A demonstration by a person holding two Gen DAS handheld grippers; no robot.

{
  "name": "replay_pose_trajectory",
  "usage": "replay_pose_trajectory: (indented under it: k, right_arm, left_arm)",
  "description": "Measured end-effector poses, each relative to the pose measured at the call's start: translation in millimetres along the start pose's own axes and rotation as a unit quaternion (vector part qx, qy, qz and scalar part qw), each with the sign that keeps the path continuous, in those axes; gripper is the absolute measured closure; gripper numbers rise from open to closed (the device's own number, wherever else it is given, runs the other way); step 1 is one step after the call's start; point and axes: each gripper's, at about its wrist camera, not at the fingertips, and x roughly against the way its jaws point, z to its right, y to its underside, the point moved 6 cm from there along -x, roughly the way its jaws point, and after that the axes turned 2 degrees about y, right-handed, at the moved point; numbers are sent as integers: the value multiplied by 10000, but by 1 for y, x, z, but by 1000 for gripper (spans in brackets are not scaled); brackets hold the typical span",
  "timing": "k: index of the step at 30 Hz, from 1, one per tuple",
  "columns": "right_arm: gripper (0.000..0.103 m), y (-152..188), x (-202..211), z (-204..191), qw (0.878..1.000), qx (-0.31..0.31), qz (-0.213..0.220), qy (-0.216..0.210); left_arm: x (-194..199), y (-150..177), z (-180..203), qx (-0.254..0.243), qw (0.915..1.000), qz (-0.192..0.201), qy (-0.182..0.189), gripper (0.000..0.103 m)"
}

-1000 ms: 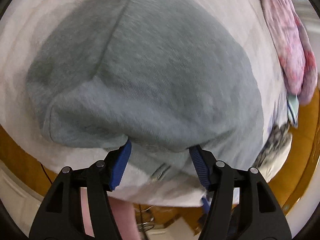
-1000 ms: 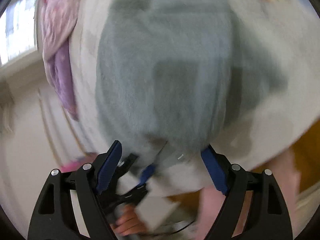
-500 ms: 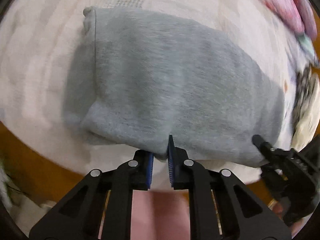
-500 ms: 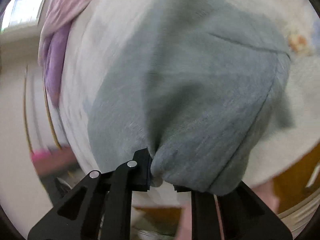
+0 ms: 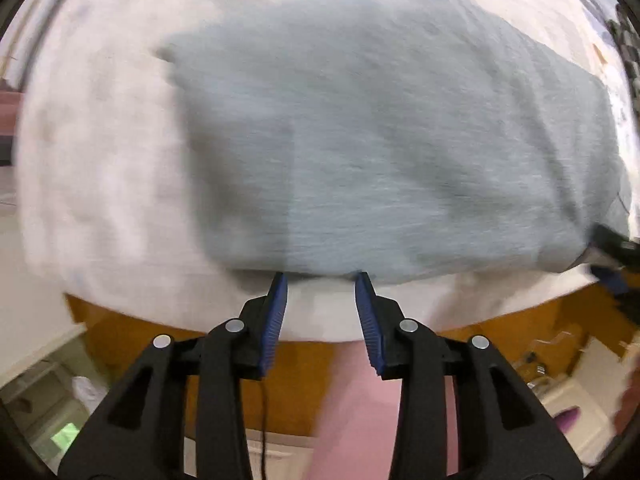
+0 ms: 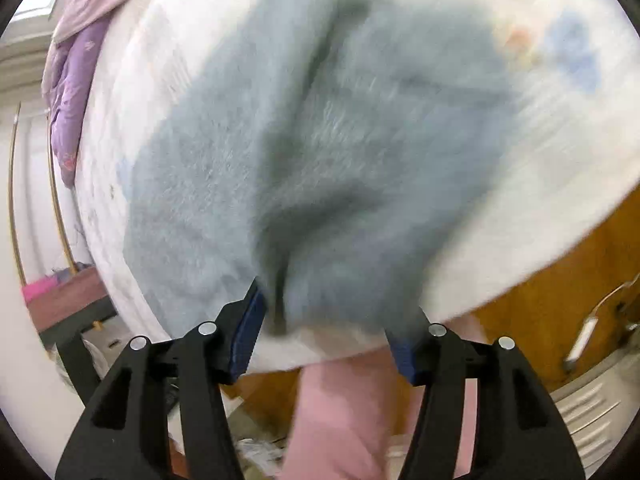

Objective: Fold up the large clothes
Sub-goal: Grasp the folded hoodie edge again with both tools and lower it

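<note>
A grey fleece garment (image 5: pixel 380 152) lies folded on a white patterned bedsheet (image 5: pixel 100 152). My left gripper (image 5: pixel 321 280) is open, its blue pads just at the garment's near edge, holding nothing. In the right wrist view the same grey garment (image 6: pixel 320 152) bulges up in folds. My right gripper (image 6: pixel 332 320) is open with the garment's near edge lying between its fingers, which hides the right fingertip. The right gripper also shows at the far right edge of the left wrist view (image 5: pixel 612 256).
A purple and pink quilt (image 6: pixel 76 80) is bunched at the bed's far left corner. The wooden bed frame (image 5: pixel 120 328) runs below the sheet. The person's pink-clad legs (image 6: pixel 348 412) stand close to the bed edge. Floor clutter lies below.
Both grippers were shut on the garment's near edge half a second ago; both have opened now and let it go. The garment lies flatter on the bed.
</note>
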Motion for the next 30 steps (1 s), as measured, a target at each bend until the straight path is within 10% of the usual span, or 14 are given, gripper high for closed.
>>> replay_pose_trajectory:
  k: [7, 10, 15, 22, 26, 30]
  right_arm:
    - [67, -60, 13, -17, 9914, 585, 1049, 524]
    - [79, -68, -52, 22, 9912, 358, 232, 1254]
    - [79, -35, -43, 46, 9872, 18, -334, 1562]
    - [76, -64, 18, 24, 9944, -350, 501, 866]
    - [92, -97, 23, -23, 9904, 451, 753, 1068]
    - [94, -110, -12, -77, 9934, 870, 307, 677]
  left_arm:
    - [1, -60, -38, 417, 9965, 712, -154, 68]
    - [-47, -81, -37, 477, 9982, 217, -306, 68]
    - [-51, -79, -45, 284, 9994, 24, -207, 66]
    - [-15, -88, -59, 138, 9998, 17, -120, 62]
    - [-6, -108, -50, -75, 9990, 145, -426, 99]
    - [-33, -133, -49, 191, 9997, -31, -174, 100]
